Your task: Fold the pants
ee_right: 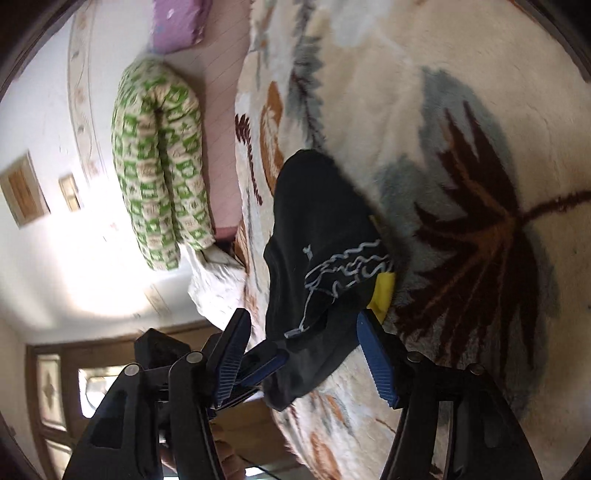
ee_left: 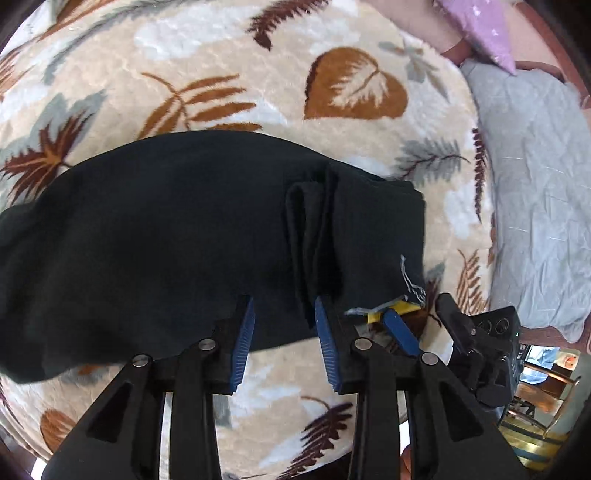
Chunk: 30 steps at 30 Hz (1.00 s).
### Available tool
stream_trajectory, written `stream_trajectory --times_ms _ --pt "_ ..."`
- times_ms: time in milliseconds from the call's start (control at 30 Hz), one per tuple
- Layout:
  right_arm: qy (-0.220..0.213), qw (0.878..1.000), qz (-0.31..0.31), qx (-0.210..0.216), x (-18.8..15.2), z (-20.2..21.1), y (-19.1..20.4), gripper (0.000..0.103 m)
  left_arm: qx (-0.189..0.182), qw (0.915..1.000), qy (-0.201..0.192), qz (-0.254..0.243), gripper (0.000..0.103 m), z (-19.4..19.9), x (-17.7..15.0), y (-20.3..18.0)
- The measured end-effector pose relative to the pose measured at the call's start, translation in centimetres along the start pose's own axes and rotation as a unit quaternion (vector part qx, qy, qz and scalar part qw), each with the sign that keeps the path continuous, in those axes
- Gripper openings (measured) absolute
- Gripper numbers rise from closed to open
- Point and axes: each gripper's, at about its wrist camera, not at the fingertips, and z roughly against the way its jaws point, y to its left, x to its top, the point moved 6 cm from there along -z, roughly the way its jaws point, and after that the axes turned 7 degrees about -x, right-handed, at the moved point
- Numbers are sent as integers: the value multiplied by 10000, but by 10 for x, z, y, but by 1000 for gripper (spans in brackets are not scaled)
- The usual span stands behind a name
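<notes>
Black pants lie folded on a cream leaf-patterned blanket, with a bunched fold on their right part. A white print and a yellow patch sit at the right near corner. My left gripper is open at the pants' near edge, jaws on either side of the bunched fold. My right gripper is open around the printed corner of the pants, beside the yellow patch. The right gripper also shows in the left wrist view.
A grey quilt lies right of the blanket. A purple pillow sits at the far right. A green-patterned rolled quilt and a pink sheet lie beyond the blanket. A wooden door is behind.
</notes>
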Motion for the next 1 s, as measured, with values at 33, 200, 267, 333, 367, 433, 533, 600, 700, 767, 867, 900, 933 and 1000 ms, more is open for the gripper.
stream_trajectory --times_ms 33,200,267,333,367,433,533,600,700,767,867,900,933,1000 --pt "-24 9999 -122 96 3 -1 -3 63 -89 10000 17 39 31 -3 3 -1" --pt "-71 9970 -567 519 14 -6 -9 61 -779 9967 108 181 32 -12 9 -10" --pt "-114 9959 -676 597 15 -6 -9 61 -934 9951 146 305 41 -15 9 -13" --pt "-233 9938 -889 633 17 -4 -13 61 -1124 9928 123 391 46 -18 10 -17" --pt "-270 9929 -956 652 18 -2 -14 61 -1270 9908 122 452 46 -18 10 -17" --pt "-299 9924 -1069 539 19 -1 -16 61 -1669 9843 65 571 46 -12 8 -17" --pt "-382 9907 -1227 457 18 2 -15 61 -1499 9877 -78 448 47 -1 6 -10" --pt "-375 9900 -1307 378 15 5 -18 61 -1148 9924 -257 347 48 4 7 -3" --pt "-395 9899 -1341 247 14 5 -19 61 -1046 9938 -130 363 49 -5 10 -2" --pt "-453 9894 -1374 114 15 4 -19 61 -1024 9943 -25 308 49 -14 11 -8" --pt "-526 9884 -1422 -105 15 3 -17 61 -1026 9945 86 211 49 -27 10 -20" --pt "-550 9882 -1419 -181 16 2 -16 61 -1046 9942 92 250 49 -30 10 -22" --pt "-596 9877 -1421 -268 17 1 -15 61 -1102 9934 52 315 49 -33 11 -23" --pt "-636 9875 -1412 -298 18 1 -15 63 -1181 9925 18 327 44 -34 9 -23"
